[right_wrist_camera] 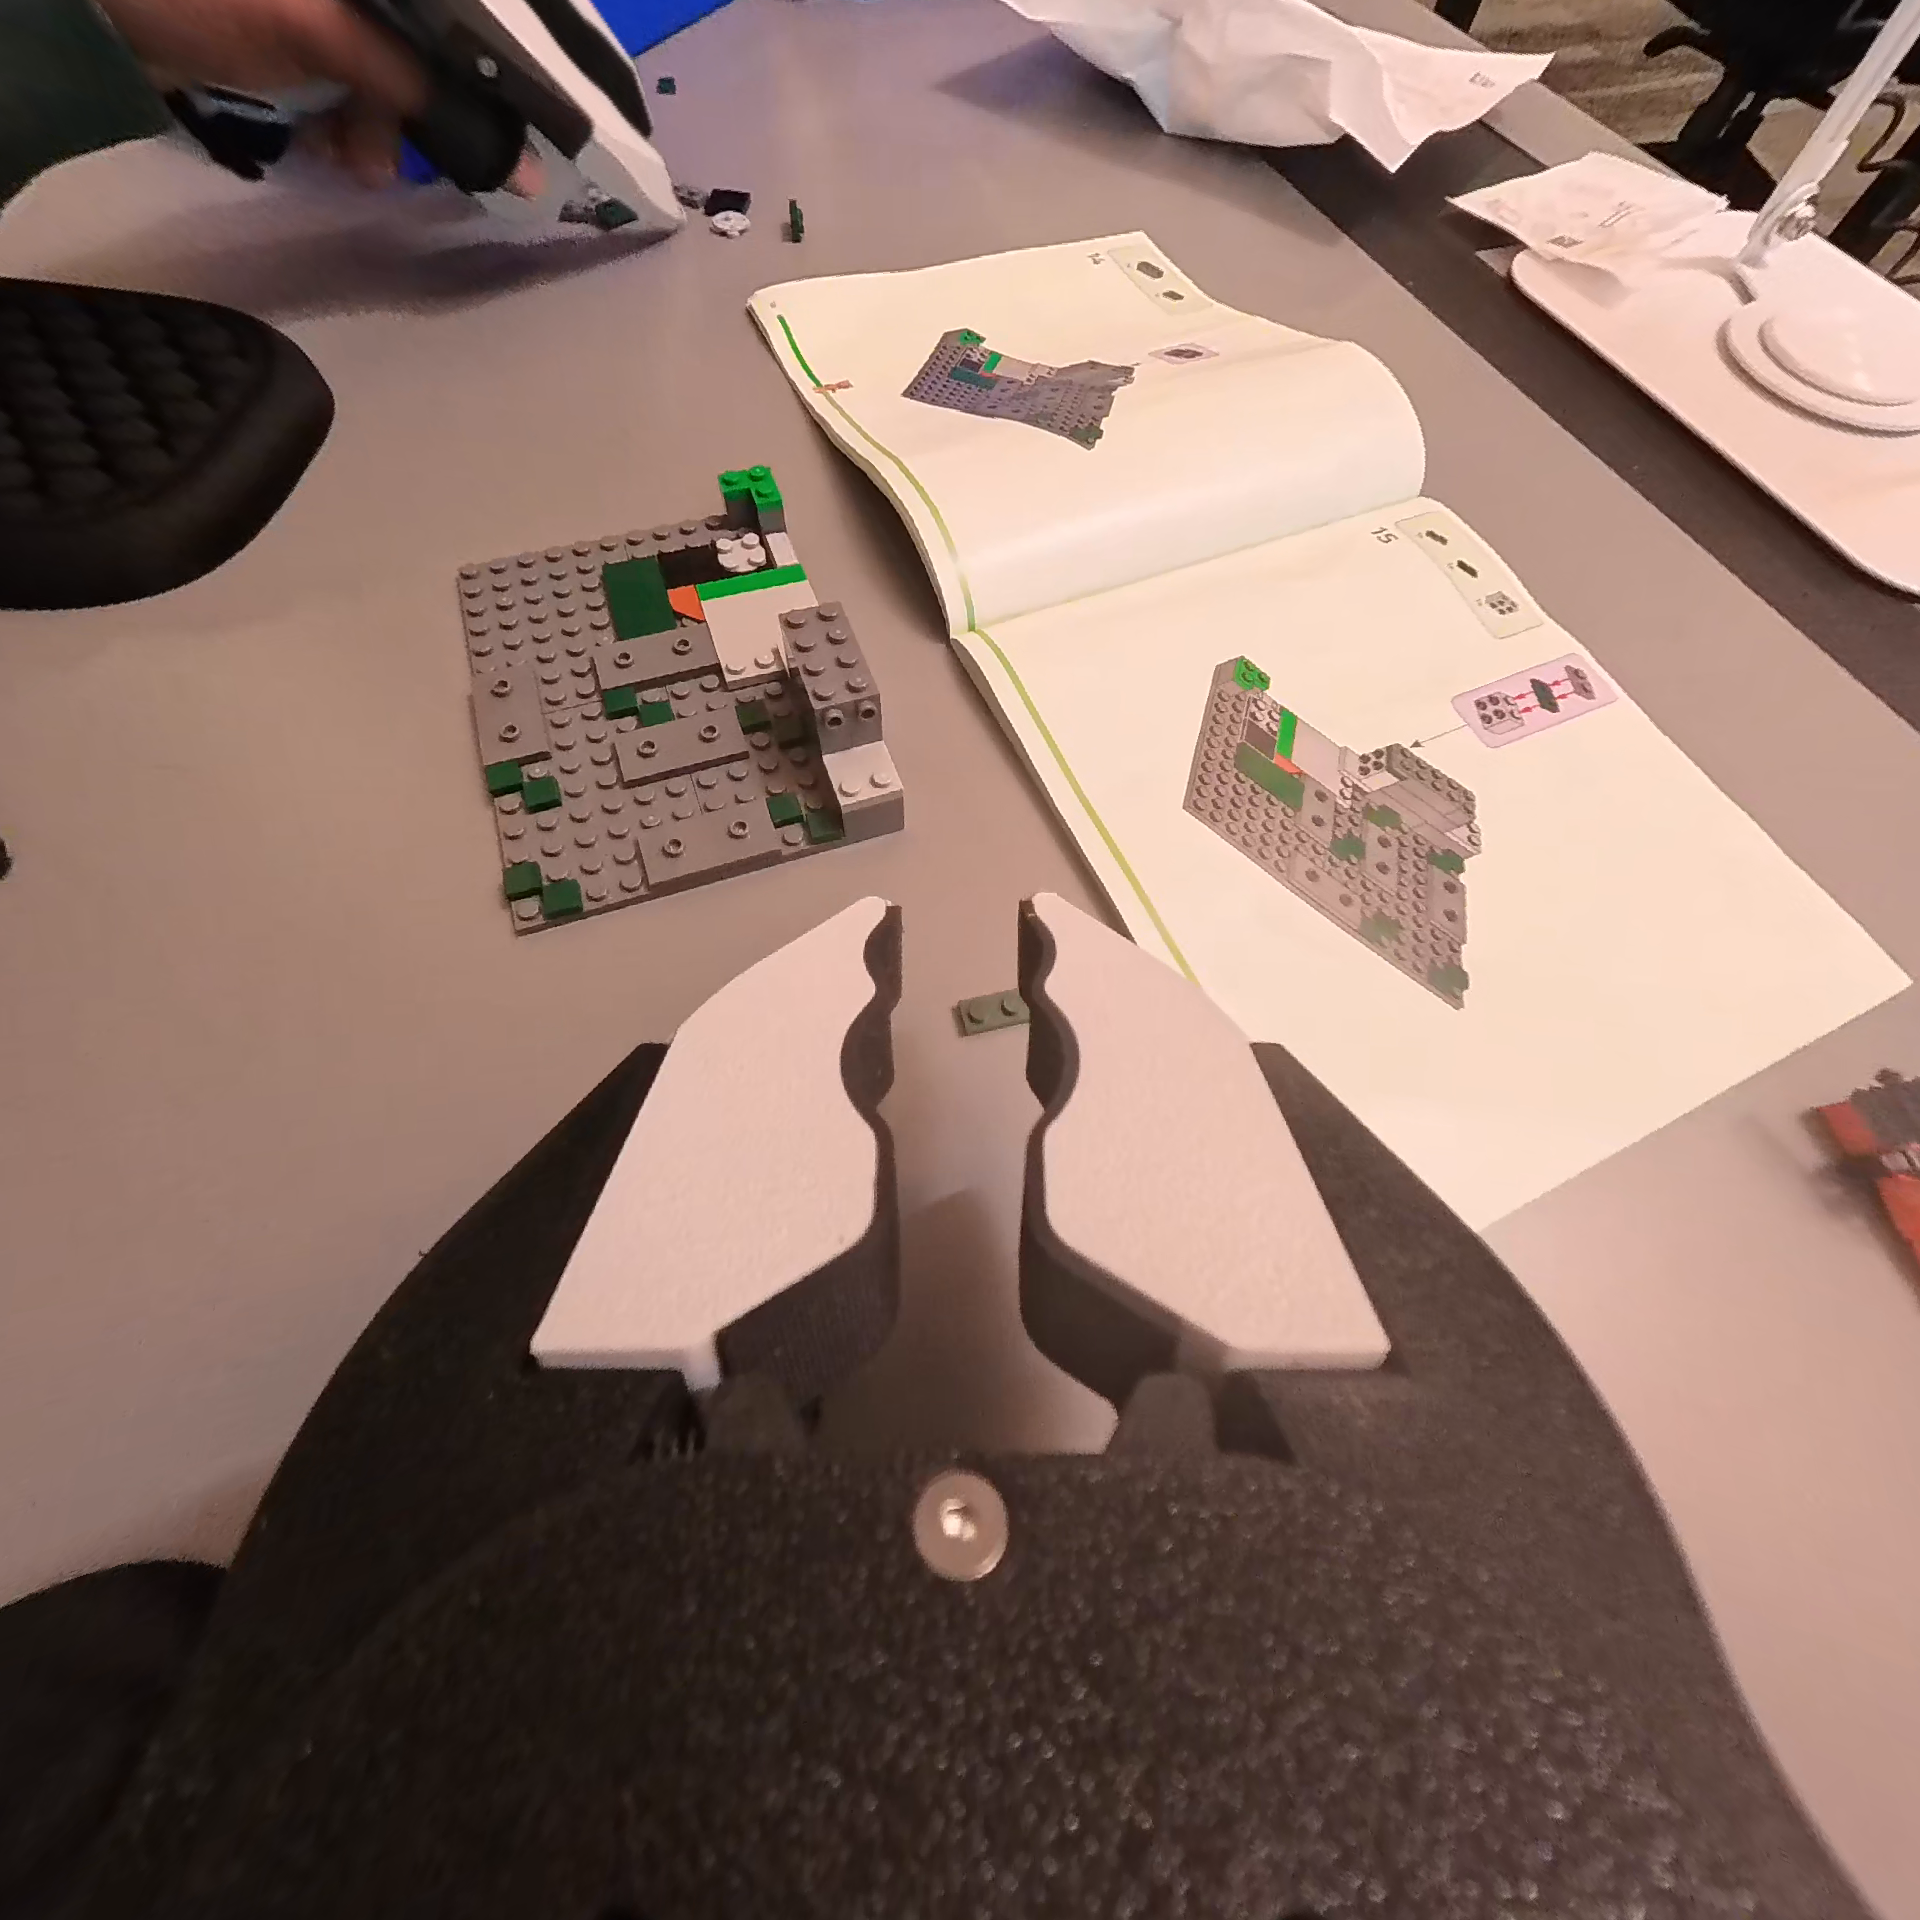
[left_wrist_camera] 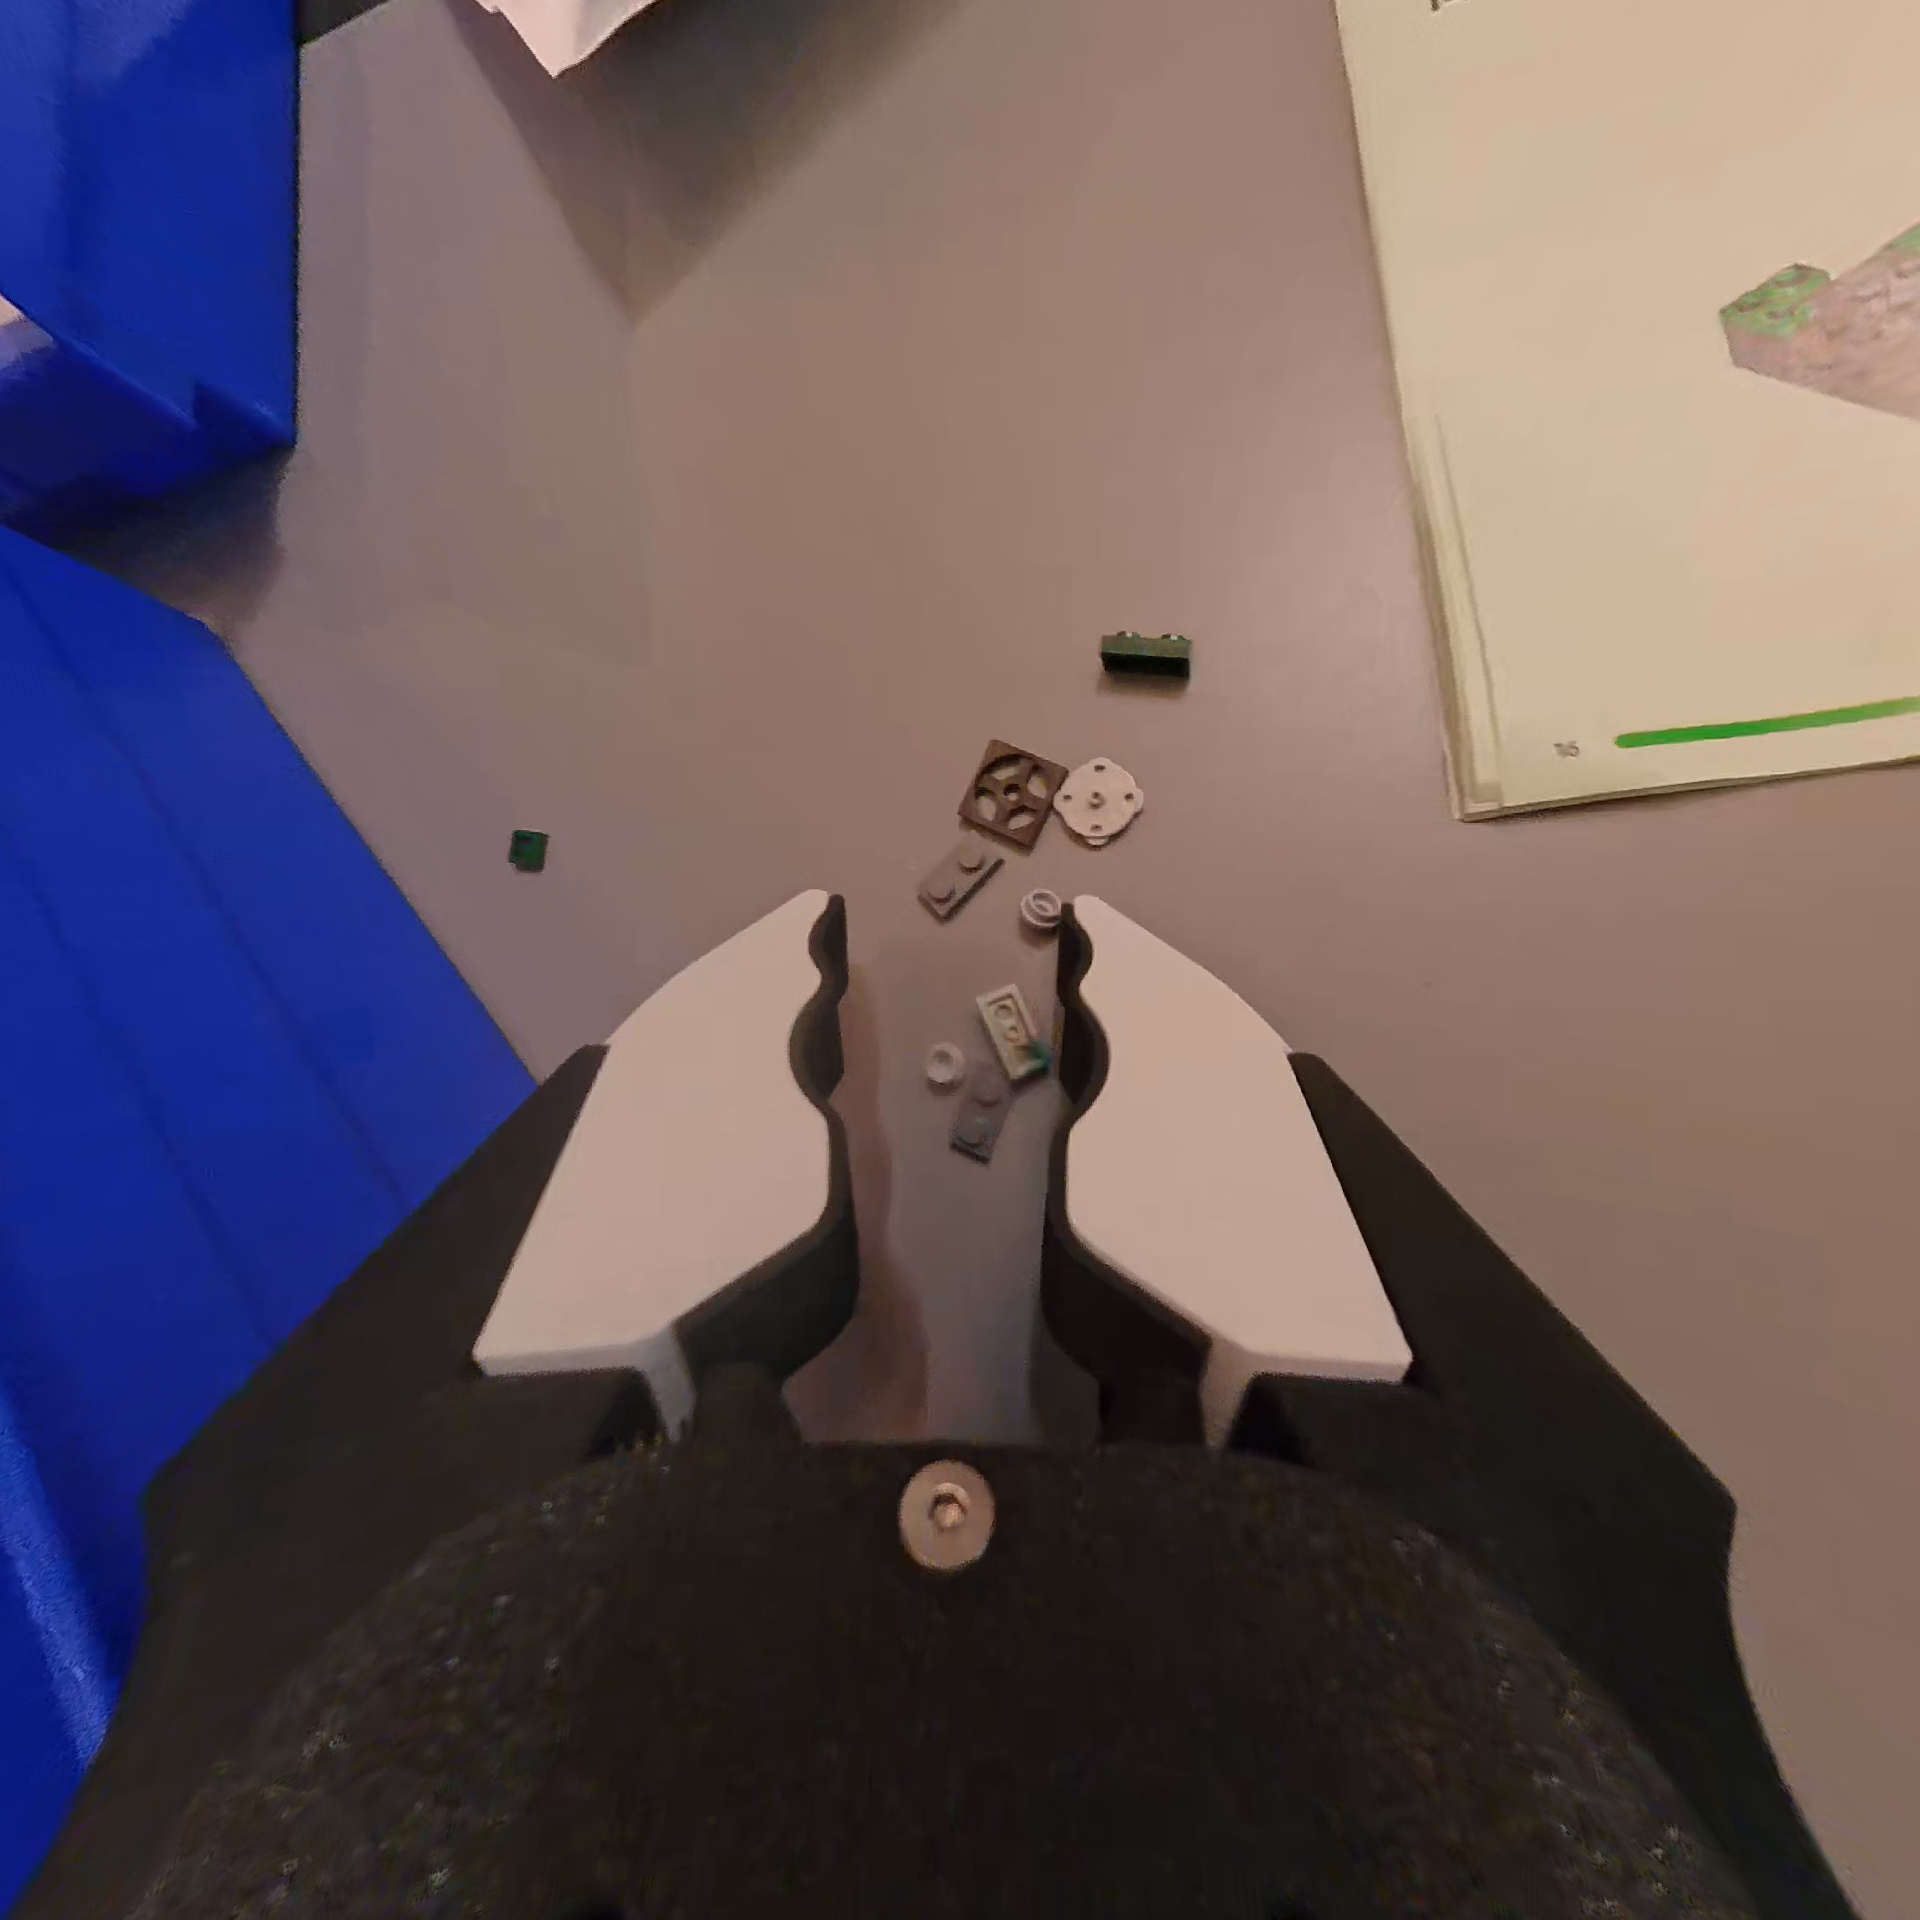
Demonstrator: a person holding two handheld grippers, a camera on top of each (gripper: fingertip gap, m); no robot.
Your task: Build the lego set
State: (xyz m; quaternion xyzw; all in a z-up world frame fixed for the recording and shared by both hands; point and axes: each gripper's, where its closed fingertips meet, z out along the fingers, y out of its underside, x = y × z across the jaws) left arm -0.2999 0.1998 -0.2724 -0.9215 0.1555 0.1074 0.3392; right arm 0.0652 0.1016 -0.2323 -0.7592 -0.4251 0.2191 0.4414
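My left gripper [left_wrist_camera: 951,914] is open over a scatter of small loose pieces on the grey table: a light grey plate [left_wrist_camera: 1010,1031] and dark grey plate [left_wrist_camera: 980,1122] between the fingers, a dark square turntable base [left_wrist_camera: 1010,795], a pale round plate [left_wrist_camera: 1098,801] and a dark green brick [left_wrist_camera: 1145,657] ahead. In the right wrist view my right gripper [right_wrist_camera: 958,920] is open and empty, with a small grey-green plate [right_wrist_camera: 989,1013] by its right finger. The partly built grey baseplate model [right_wrist_camera: 665,707] lies ahead-left. The left gripper [right_wrist_camera: 582,135] shows far off.
An open instruction booklet [right_wrist_camera: 1351,727] lies right of the model and also shows in the left wrist view [left_wrist_camera: 1662,416]. Blue bins [left_wrist_camera: 135,727] stand at left. A black mesh object [right_wrist_camera: 125,436], white crumpled paper [right_wrist_camera: 1247,73], a white lamp base [right_wrist_camera: 1766,353] and red pieces [right_wrist_camera: 1881,1153] surround the area. Left tips to right tips: about 40 cm. Both grippers' tips are roughly 25 cm from the black mesh object [right_wrist_camera: 125,436].
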